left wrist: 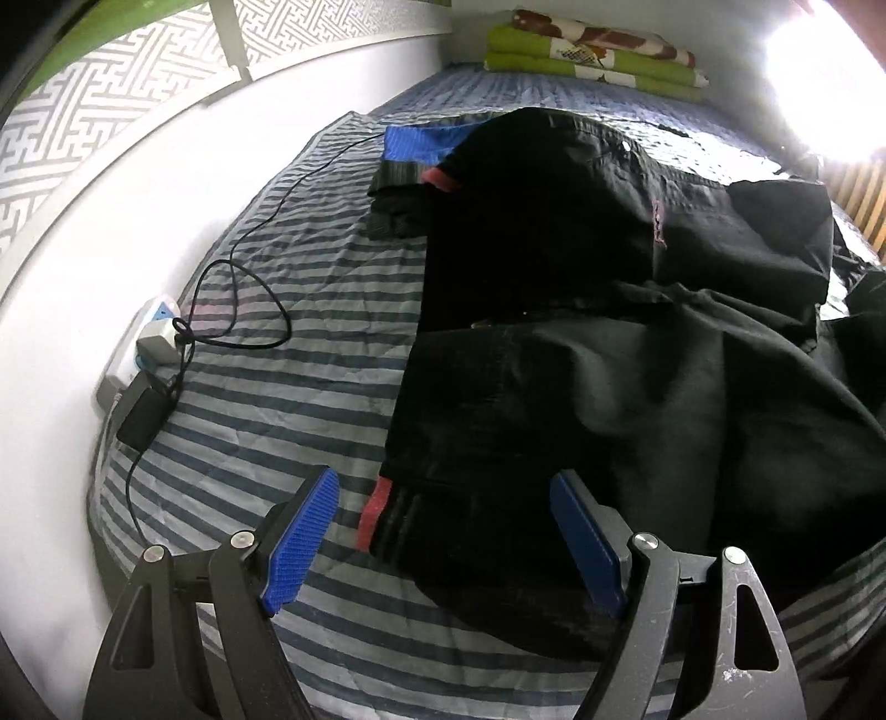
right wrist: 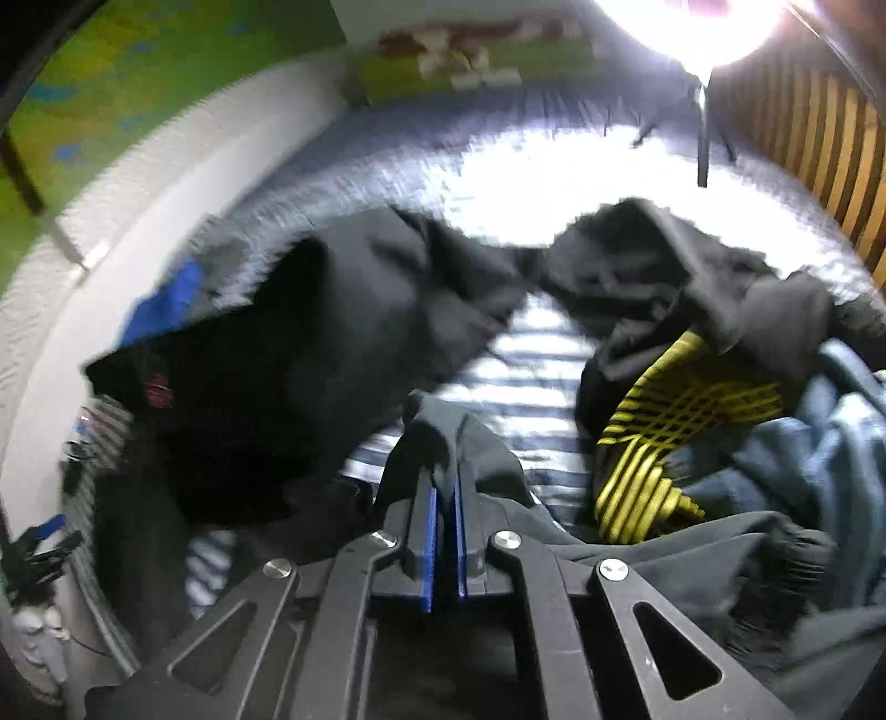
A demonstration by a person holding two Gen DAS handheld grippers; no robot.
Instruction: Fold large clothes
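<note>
A large black garment lies spread on the striped bed, its red-edged cuff close to me. My left gripper hangs open just above that cuff, one blue pad on each side of it. In the right wrist view, which is blurred, my right gripper is shut on a fold of dark fabric that sticks up between the blue pads. The black garment stretches away to the left. Whether the pinched fold belongs to it is unclear.
A folded black, blue and red garment lies further up the bed. A power strip with a charger and black cable sits by the white wall. Folded green blankets lie at the head. Black, yellow-striped and blue clothes are heaped on the right.
</note>
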